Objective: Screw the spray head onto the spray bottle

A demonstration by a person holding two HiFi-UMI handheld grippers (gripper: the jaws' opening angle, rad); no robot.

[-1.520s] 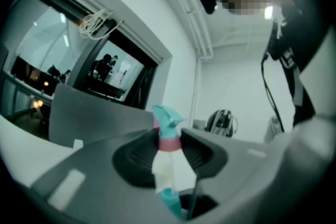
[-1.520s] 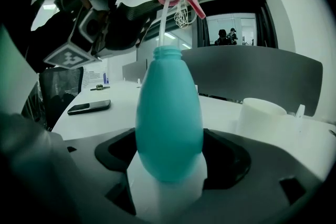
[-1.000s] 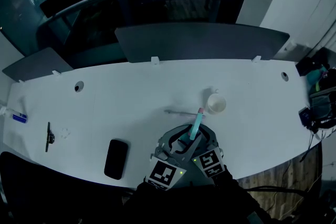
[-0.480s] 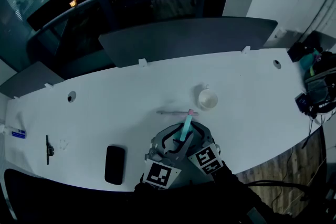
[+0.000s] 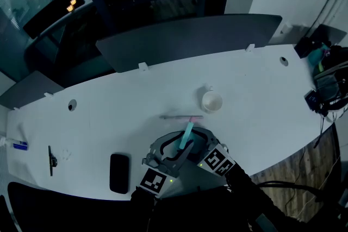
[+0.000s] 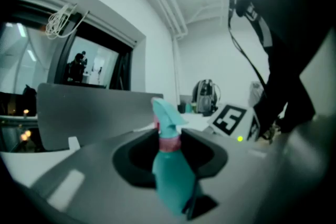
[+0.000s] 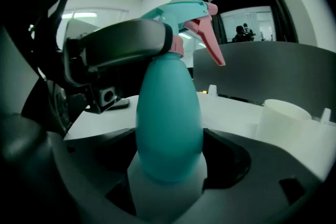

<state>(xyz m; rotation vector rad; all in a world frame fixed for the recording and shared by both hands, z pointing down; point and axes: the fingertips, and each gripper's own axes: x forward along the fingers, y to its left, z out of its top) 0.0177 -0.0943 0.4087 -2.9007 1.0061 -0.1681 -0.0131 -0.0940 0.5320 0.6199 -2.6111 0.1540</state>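
A teal spray bottle (image 5: 187, 135) with a pink-triggered spray head (image 7: 197, 18) on top stands tilted just above the white table's (image 5: 109, 122) front edge, between both grippers. My left gripper (image 6: 169, 140) is shut on the pink collar (image 6: 169, 143) under the spray head; its dark jaw wraps the neck in the right gripper view. My right gripper (image 7: 168, 165) is shut on the bottle's rounded body (image 7: 169, 113). In the head view the left gripper (image 5: 175, 150) and right gripper (image 5: 196, 144) close a ring around the bottle.
A white cup (image 5: 211, 101) stands just beyond the bottle, with a thin rod (image 5: 176, 116) lying between them. A black phone (image 5: 119, 173) lies to the left, a dark tool (image 5: 50, 158) and a blue marker (image 5: 19, 145) farther left. A grey partition (image 5: 185, 41) lines the table's far edge.
Both grippers keep their hold on the bottle and have turned slightly around it. The left gripper's marker cube has swung left. The table scene has slid in the head view.
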